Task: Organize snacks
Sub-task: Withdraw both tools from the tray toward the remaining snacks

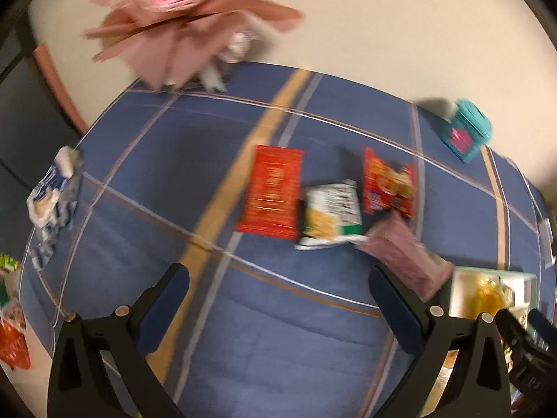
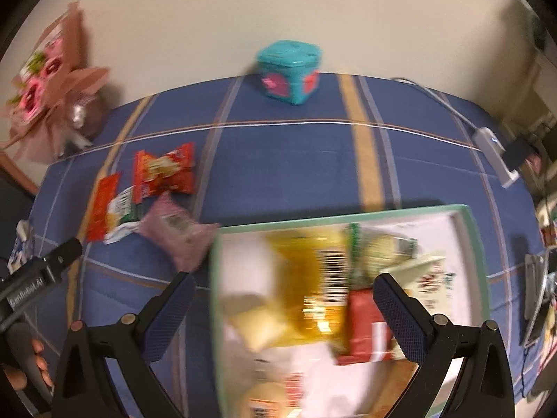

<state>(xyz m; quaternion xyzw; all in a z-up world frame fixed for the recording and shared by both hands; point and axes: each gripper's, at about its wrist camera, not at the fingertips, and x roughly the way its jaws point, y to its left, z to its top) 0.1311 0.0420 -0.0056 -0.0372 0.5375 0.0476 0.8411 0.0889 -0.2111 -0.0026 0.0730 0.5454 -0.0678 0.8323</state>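
Both grippers, left (image 1: 278, 306) and right (image 2: 283, 310), hover with fingers spread wide and empty (nothing gripped), because four packets (image 1: 330, 214) on the table (image 1: 174, 174) probably await the box (image 2: 468, 223).

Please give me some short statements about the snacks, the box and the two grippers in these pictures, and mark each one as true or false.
1. Both grippers, left and right, are open and hold nothing. True.
2. The white box is empty. False: several snack packets lie inside it.
3. Four packets lie loose on the blue cloth beside the box, among them a pink packet. True.
4. The teal cube stands inside the box. False: it stands apart, near the wall.
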